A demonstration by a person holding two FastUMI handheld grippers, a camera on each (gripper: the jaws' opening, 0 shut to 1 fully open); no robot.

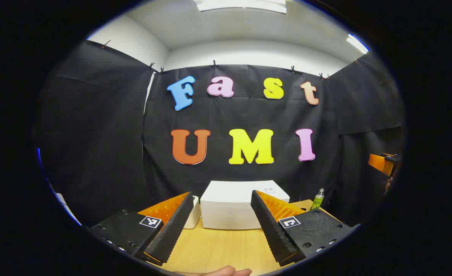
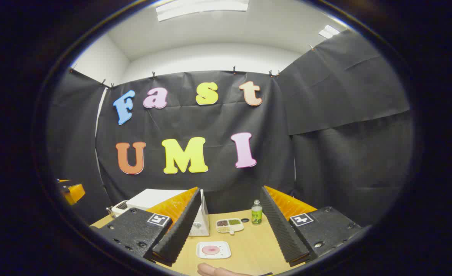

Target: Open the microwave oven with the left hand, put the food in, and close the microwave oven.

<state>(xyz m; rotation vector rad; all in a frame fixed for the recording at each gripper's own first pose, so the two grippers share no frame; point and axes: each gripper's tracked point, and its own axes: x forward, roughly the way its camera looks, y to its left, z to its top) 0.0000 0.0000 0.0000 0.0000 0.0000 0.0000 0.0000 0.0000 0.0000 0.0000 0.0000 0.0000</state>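
A light wooden tabletop (image 2: 249,245) carries a white microwave oven (image 1: 233,207) at the back left. Near it stand a small green bottle (image 2: 256,212) and a divided dish of grains (image 2: 230,225). Closer to the front edge lies a white plate with pink food (image 2: 213,250).

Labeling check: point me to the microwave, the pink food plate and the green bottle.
microwave (image 1: 230,214): left gripper view, front face.
pink food plate (image 2: 213,250): right gripper view, pink centre.
green bottle (image 2: 256,216): right gripper view, labelled body.
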